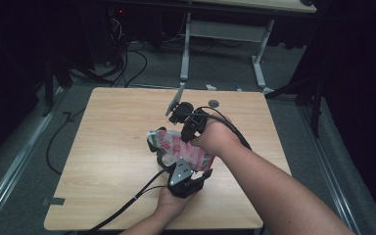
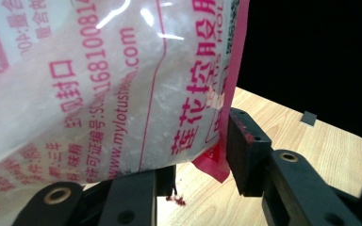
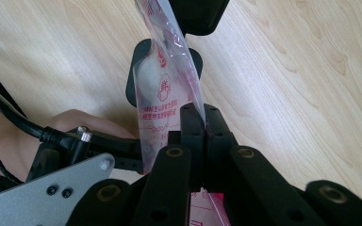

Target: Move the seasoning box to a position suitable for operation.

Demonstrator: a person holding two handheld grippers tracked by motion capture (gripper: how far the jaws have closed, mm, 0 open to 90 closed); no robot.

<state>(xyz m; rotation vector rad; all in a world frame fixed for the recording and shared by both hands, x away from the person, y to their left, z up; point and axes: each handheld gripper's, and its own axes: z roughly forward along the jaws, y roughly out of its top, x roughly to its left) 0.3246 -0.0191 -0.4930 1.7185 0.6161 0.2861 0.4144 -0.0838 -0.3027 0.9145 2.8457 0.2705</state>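
Observation:
A clear plastic bag (image 1: 181, 149) with pink-red print and white granules inside is held above the middle of the wooden table (image 1: 112, 147). My right gripper (image 1: 186, 134) comes in from the far side. Seen in the right gripper view, its jaws (image 3: 203, 115) are shut on the bag's thin edge (image 3: 167, 94). My left gripper (image 1: 198, 177) is at the bag's near end. In the left gripper view its jaws (image 2: 198, 160) stand apart, and the bag's (image 2: 99, 94) lower pink corner hangs between them against the right pad (image 2: 238, 150).
A small round dark object (image 1: 214, 103) lies near the table's far edge. A grey tape patch (image 1: 54, 201) sits at the front left corner. Red crumbs (image 2: 176, 200) lie under the bag. Beyond the table stand white desk legs (image 1: 186, 49) and floor cables (image 1: 127, 68).

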